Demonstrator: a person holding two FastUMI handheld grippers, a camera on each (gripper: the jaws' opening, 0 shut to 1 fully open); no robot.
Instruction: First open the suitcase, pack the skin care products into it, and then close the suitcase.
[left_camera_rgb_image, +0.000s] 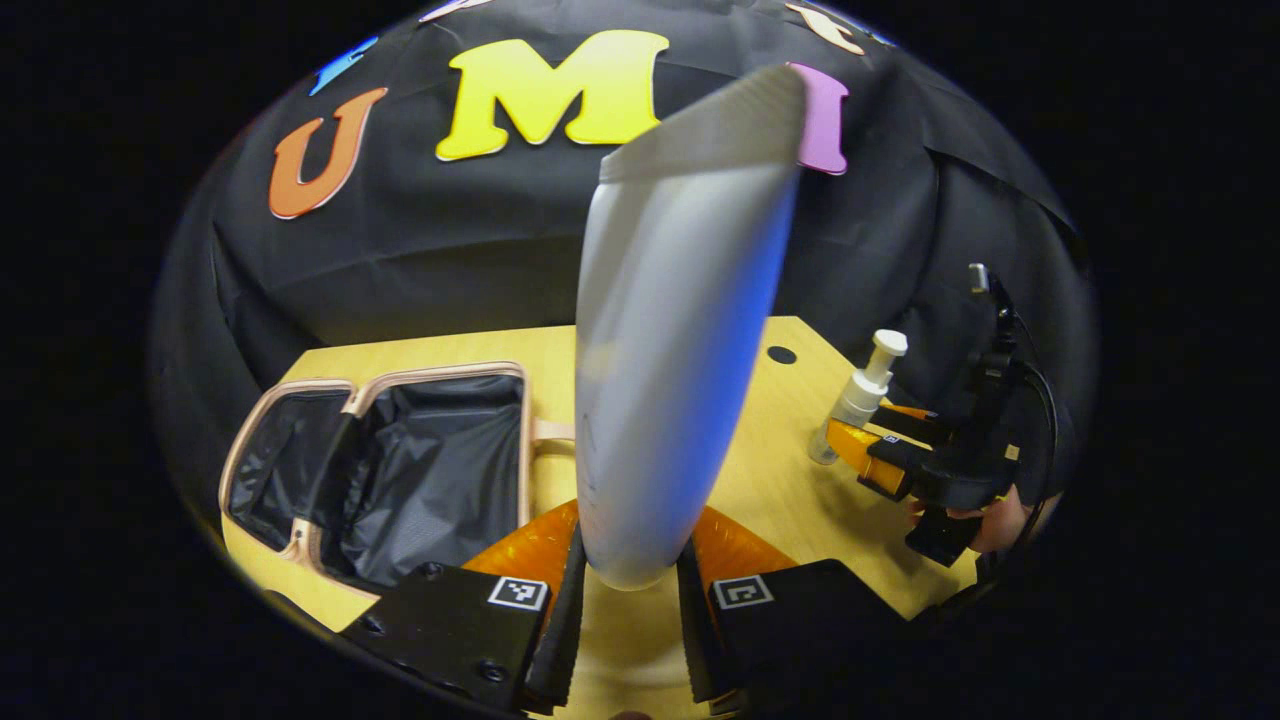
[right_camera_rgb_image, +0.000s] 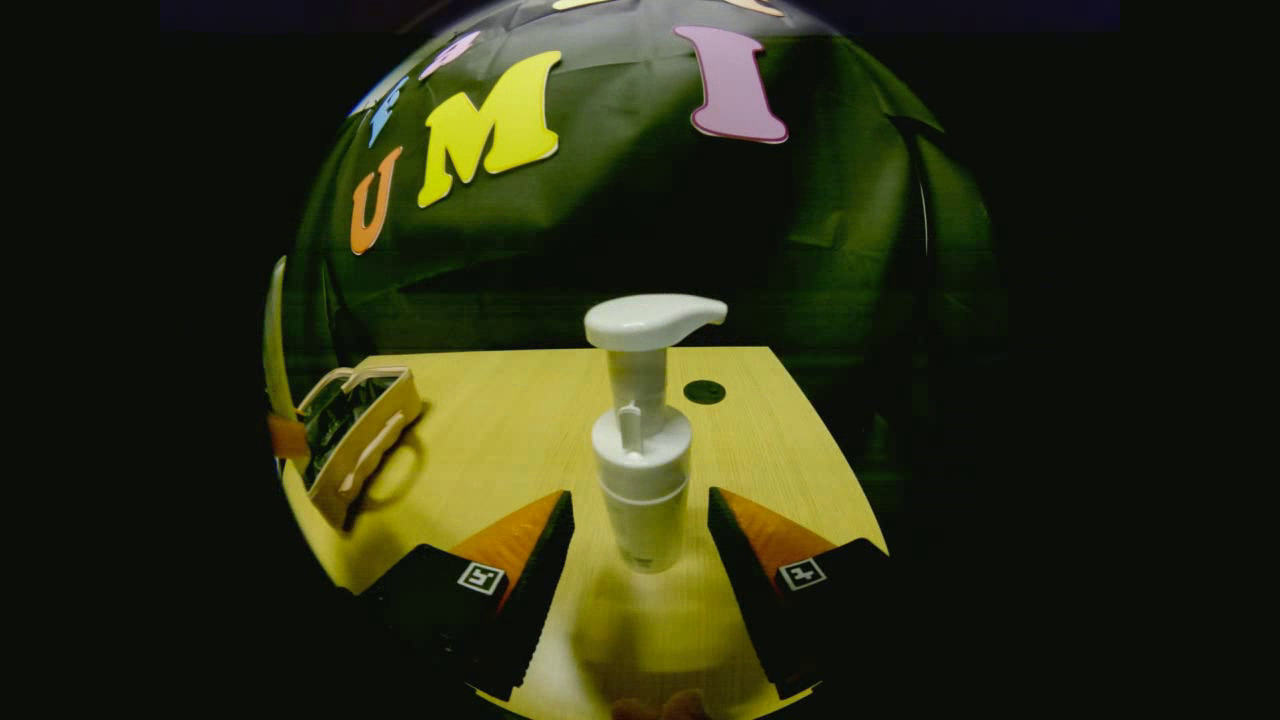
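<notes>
left gripper view shows the left gripper (left_camera_rgb_image: 628, 590) with both fingers pressed on the rounded lower end of a tall white tube (left_camera_rgb_image: 670, 360). the tube stands up along the line of the fingers, its flat crimped end topmost, lifted above the pale wooden table (left_camera_rgb_image: 770, 470). the suitcase (left_camera_rgb_image: 400, 470) lies open on the table to the left of and below the tube, its black lining facing up, so the coming move looks like a swing left and down.

right gripper view shows the right gripper (right_camera_rgb_image: 640, 560) with its fingers spread wide and touching nothing. a white pump bottle (right_camera_rgb_image: 642, 450) stands upright on the table between the fingers, slightly ahead of the tips, its long axis vertical and its spout pointing right. from here the suitcase sits far off to the left, so the left gripper is nearer to it.
</notes>
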